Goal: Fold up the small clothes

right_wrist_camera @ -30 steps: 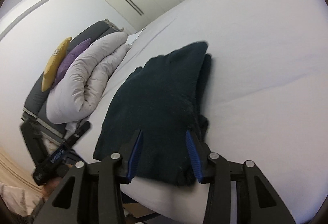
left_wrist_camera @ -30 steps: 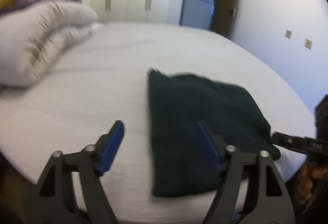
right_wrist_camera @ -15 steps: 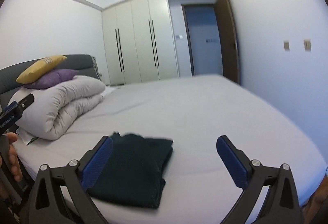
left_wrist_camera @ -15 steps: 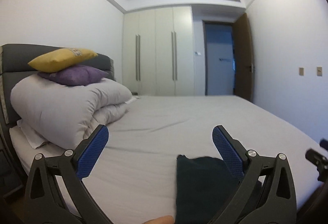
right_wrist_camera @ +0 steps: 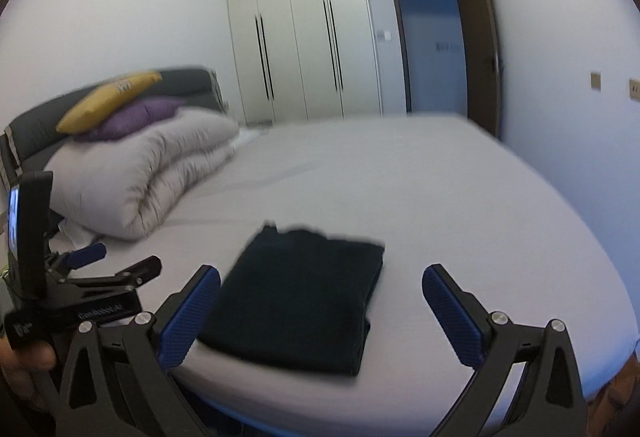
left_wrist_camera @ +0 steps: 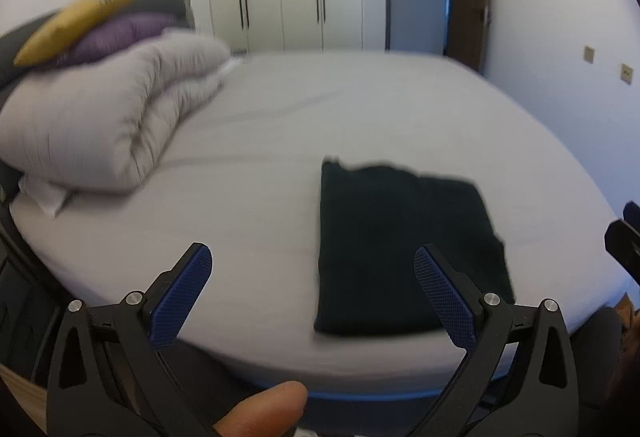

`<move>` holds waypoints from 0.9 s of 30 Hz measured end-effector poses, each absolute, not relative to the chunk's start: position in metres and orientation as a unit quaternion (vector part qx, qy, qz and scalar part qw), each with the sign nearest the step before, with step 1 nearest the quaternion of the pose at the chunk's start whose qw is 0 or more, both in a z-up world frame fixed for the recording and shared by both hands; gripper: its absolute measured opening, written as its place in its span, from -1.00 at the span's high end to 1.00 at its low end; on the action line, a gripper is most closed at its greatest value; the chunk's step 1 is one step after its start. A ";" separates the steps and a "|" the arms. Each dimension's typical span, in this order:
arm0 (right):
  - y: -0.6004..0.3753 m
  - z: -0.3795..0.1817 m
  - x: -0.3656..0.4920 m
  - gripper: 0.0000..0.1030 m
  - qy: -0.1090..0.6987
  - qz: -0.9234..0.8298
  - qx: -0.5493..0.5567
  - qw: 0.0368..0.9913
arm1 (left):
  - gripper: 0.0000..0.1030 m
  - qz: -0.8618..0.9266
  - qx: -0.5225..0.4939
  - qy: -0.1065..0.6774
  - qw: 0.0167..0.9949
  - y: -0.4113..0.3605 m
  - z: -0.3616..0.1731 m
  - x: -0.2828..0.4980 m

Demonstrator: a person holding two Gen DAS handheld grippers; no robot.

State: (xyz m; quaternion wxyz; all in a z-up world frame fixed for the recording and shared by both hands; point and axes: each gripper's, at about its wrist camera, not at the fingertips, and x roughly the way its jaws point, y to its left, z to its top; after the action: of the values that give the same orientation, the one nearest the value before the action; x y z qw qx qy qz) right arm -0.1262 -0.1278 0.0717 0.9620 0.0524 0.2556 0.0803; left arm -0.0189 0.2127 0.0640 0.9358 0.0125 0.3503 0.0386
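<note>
A dark green, thick-knit garment folded into a flat rectangle lies near the front edge of the bed's pale grey sheet, at about 5 o'clock in the left wrist view. The left gripper has just spread its blue-padded jaws wide; nothing is between them, and the right pad overlaps the garment's lower corner only in the picture. The right gripper has likewise just opened wide and is clear of the cloth. At 10 o'clock a rolled grey duvet carries a purple cushion and a yellow cushion, blurred. A fingertip, probably a thumb, shows at 6 o'clock.
</note>
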 end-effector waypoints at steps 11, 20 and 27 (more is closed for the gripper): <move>-0.137 0.031 -0.095 -1.00 0.369 0.015 0.078 0.926 | -1.00 0.046 0.004 0.414 0.909 0.228 0.007 0.020; -0.131 0.018 -0.082 -1.00 0.395 0.012 0.067 0.916 | -1.00 0.043 -0.004 0.431 0.901 0.234 -0.009 0.030; -0.129 0.011 -0.078 -1.00 0.407 0.011 0.063 0.911 | -1.00 0.040 -0.004 0.434 0.900 0.237 -0.015 0.032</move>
State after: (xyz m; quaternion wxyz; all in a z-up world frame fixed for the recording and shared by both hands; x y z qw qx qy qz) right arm -0.0777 -0.1289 0.0105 0.9112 0.0635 0.4068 0.0114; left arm 0.0325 0.2365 -0.0146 0.9002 -0.0036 0.4336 0.0399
